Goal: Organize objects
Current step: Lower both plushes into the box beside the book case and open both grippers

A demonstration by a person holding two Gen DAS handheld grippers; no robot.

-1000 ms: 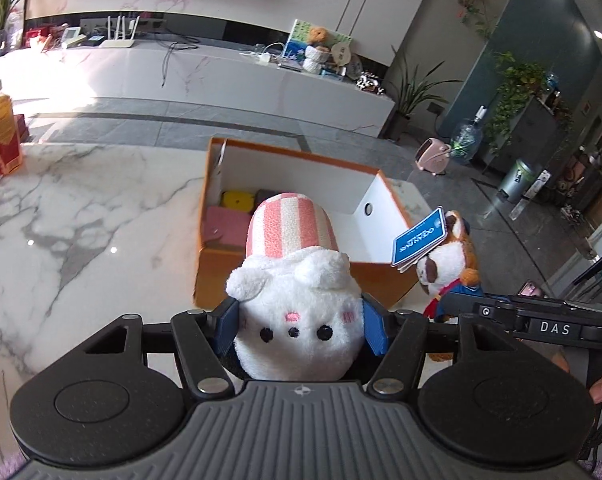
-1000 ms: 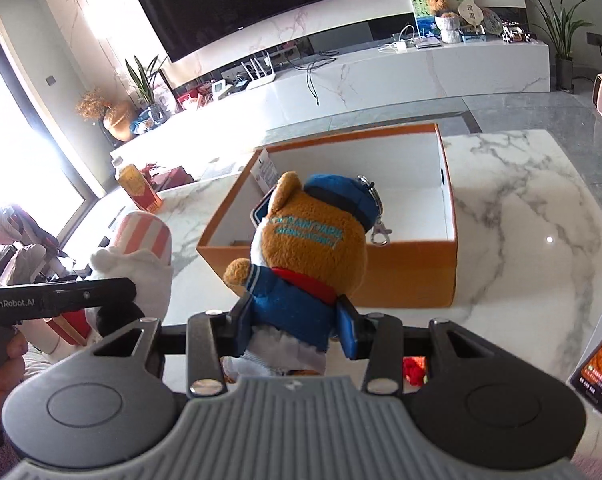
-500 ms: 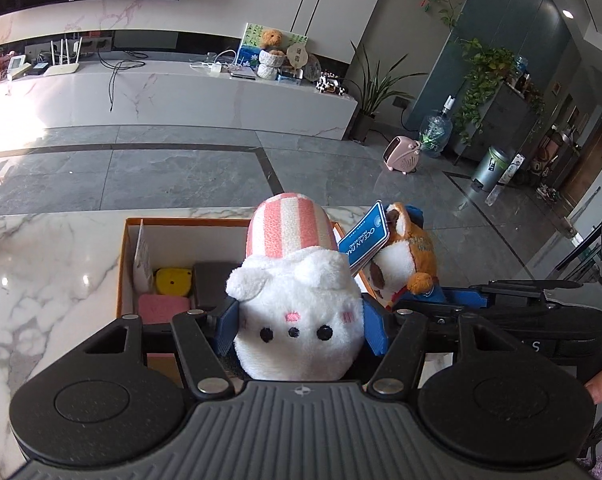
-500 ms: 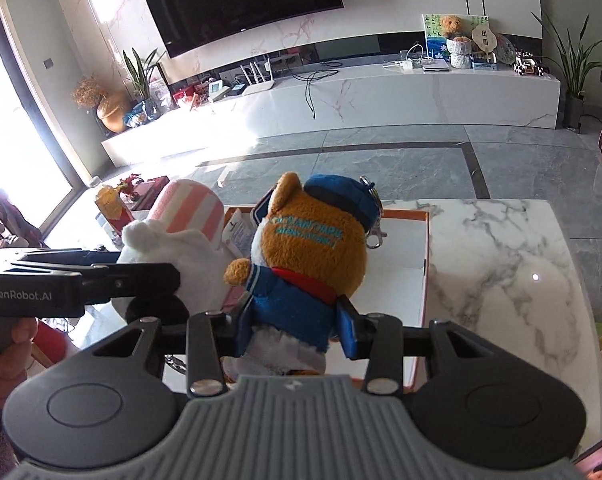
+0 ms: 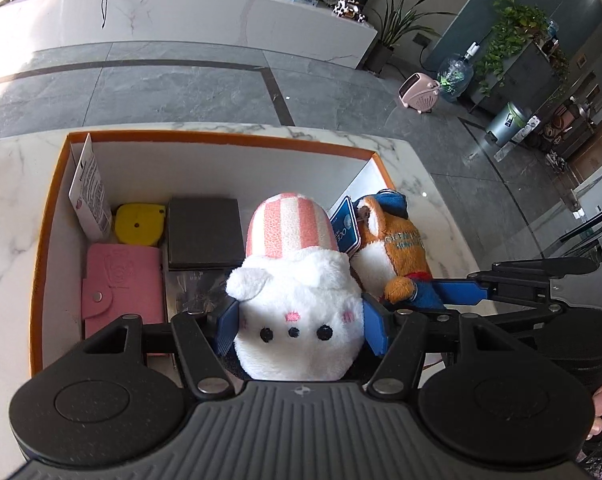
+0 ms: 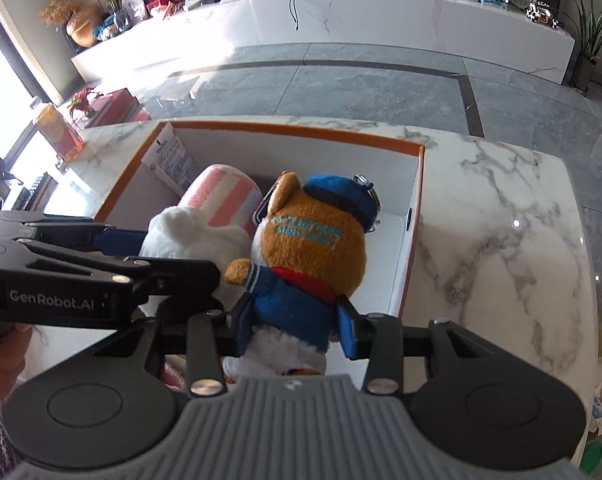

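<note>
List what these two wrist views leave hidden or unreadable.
- Left wrist: box floor under the white plush, hidden by it.
- Left wrist: leaning card, print too small.
- Right wrist: wallets in the box, hidden by the bear plush and left gripper.

Orange box (image 5: 205, 138) on marble table (image 5: 9, 184)

The plush toy (image 5: 297, 300) at centre frame is white with pink cheeks and a pink-and-white striped top; the bear (image 5: 397, 252) to its right is orange-brown with a blue cap and jacket. The box (image 5: 221, 140) has an orange rim and white interior. Inside it, at left, lie a pink wallet (image 5: 123, 280), a yellow case (image 5: 139, 224) and a dark grey book (image 5: 203, 236).
</note>
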